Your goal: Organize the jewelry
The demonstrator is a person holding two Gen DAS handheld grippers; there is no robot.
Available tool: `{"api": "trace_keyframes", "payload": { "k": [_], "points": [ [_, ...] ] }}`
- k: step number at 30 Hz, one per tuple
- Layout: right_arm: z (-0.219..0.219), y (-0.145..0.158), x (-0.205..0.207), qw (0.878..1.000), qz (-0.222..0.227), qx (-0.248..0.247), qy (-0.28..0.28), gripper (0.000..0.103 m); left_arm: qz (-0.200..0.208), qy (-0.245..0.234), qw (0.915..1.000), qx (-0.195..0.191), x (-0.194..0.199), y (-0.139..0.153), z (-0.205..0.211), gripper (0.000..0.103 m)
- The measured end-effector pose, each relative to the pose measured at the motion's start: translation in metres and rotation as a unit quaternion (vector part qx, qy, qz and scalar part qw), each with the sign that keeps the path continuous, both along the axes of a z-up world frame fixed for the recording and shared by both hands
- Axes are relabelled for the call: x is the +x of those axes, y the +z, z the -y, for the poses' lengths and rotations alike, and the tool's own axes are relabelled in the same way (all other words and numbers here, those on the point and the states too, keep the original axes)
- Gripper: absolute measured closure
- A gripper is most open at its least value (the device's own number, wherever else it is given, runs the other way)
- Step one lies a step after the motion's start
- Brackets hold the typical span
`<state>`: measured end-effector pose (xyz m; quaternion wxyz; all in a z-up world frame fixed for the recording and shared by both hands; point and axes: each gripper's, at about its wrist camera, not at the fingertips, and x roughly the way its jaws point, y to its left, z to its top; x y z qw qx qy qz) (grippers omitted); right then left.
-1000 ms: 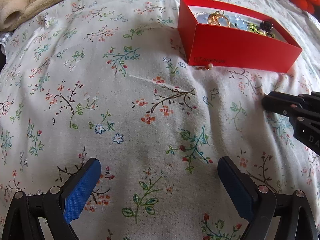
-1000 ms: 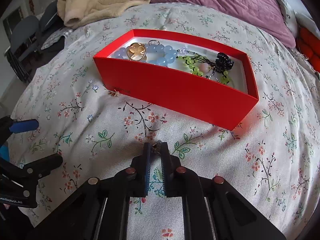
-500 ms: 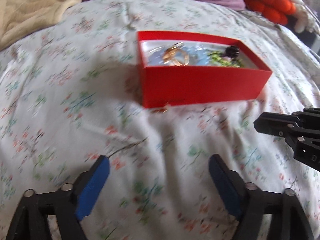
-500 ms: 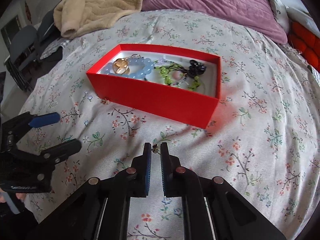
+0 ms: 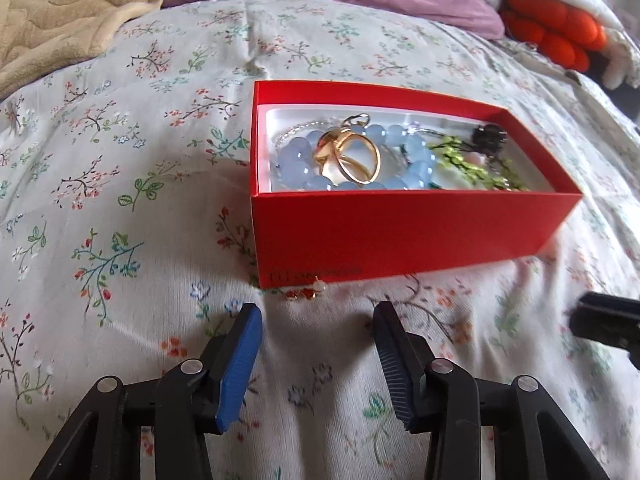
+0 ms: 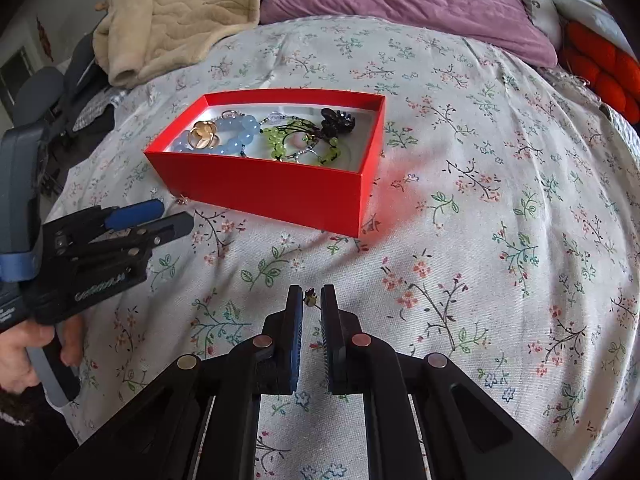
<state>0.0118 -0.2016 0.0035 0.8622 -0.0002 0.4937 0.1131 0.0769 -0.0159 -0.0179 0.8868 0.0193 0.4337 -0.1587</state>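
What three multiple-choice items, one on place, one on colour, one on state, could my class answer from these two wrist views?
1. Where is the small earring?
A. inside the red box
B. on the bedspread by the box's front wall
C. on the purple pillow

2. What colour is the bead bracelet under the gold ring?
A. pale blue
B. white
C. orange

3. How is the left gripper?
A. shut on a ring
B. open, holding nothing
C. out of view

Key: 1 B, it lies outside the wall; 2 A, the beads show blue; 3 B, the fingers stand apart.

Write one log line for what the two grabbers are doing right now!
left gripper: open, at earring by red box | right gripper: shut on small charm, above bedspread | box: bracelets, gold ring
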Motion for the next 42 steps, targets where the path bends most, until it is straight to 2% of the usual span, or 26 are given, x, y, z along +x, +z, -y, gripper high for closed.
{"api": "trace_keyframes", "payload": {
  "k": [4,10,21,33,42],
  "points": [
    [0.004,-0.002,-0.001,1.000,-0.004,0.000,-0.003,0.093,0.000,0.005,0.9999,0.011,0.006,-0.003,0.006,0.056],
    [0.009,-0.002,0.000,1.000,-0.004,0.001,-0.008,0.094,0.001,0.014,0.9997,0.020,0.008,-0.006,0.007,0.066],
    [0.005,-0.003,-0.001,1.000,-0.005,-0.003,-0.006,0.094,0.007,0.006,0.9993,0.037,0.006,-0.005,0.005,0.097],
    [0.008,0.007,0.004,1.000,0.005,0.002,-0.010,0.094,-0.008,-0.002,0.9996,0.026,-0.002,0.004,-0.003,0.097],
    [0.010,0.023,0.009,1.000,0.018,0.013,-0.019,0.094,-0.006,-0.011,0.9999,0.008,-0.011,0.024,-0.002,0.097]
  ]
}}
